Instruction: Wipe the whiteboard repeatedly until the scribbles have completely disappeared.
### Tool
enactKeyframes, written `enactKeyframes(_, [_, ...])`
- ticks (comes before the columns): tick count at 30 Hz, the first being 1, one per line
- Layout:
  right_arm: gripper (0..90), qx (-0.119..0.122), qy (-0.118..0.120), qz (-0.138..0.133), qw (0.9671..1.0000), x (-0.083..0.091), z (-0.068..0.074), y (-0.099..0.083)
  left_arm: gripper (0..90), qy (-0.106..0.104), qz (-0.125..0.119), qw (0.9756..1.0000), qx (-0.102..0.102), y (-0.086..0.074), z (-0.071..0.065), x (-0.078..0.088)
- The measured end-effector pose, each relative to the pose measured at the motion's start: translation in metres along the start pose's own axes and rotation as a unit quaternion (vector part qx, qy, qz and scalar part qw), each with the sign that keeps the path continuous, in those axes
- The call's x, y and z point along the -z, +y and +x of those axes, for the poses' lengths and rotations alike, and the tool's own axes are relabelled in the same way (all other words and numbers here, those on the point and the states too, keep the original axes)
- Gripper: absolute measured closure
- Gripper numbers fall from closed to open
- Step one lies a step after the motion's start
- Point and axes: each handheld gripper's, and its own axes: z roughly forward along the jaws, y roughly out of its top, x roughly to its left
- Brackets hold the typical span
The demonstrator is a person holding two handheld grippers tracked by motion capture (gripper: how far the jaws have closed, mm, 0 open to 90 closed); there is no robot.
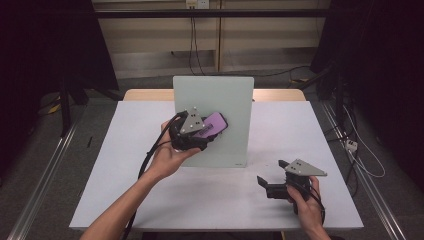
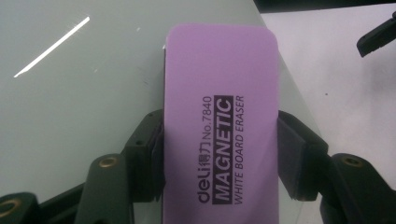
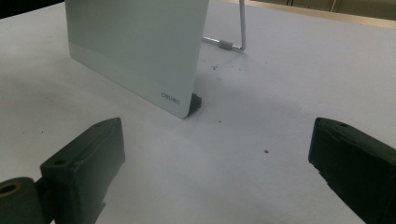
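From here I see a white table [image 1: 125,170] with a strip of bare wood [image 1: 147,94] along its far edge. A few dark specks [image 3: 265,151] lie scattered on the tabletop. Grey floor [image 1: 150,80] surrounds the table, and a metal rail [image 1: 42,182] runs along it on the left, with another [image 1: 372,192] on the right. Thin cables [image 1: 367,160] loop over the floor on the right, beside a small white plug [image 1: 351,145]. On the back wall I make out a socket [image 1: 196,4], with two cords [image 1: 193,42] hanging straight down from it. Dark curtains [image 1: 45,45] close off both sides.
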Motion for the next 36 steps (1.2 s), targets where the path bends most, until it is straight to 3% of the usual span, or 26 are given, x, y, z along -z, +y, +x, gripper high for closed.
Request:
enactKeyframes(6, [3.7, 0.0, 0.0, 0.0, 1.0, 0.0, 0.0, 0.0, 41.2, -0.004, 0.013, 0.9998, -0.014, -0.003, -0.007, -0.005])
enactKeyframes(18, [3.7, 0.0, 0.0, 0.0, 1.0, 0.0, 0.0, 0.0, 41.2, -0.012, 0.013, 0.9998, 0.003, -0.004, -0.007, -0.005])
enactKeyframes(31, [3.7, 0.001, 0.002, 0.0, 1.0, 0.0, 0.0, 0.0, 41.2, 0.024, -0.018, 0.9992, 0.026, 0.018, 0.025, 0.019])
enactKeyframes(36, [3.7, 0.001, 0.002, 0.002, 1.0, 0.0, 0.0, 0.0, 41.2, 0.031, -0.025, 0.9987, 0.03, 0.023, 0.027, 0.019])
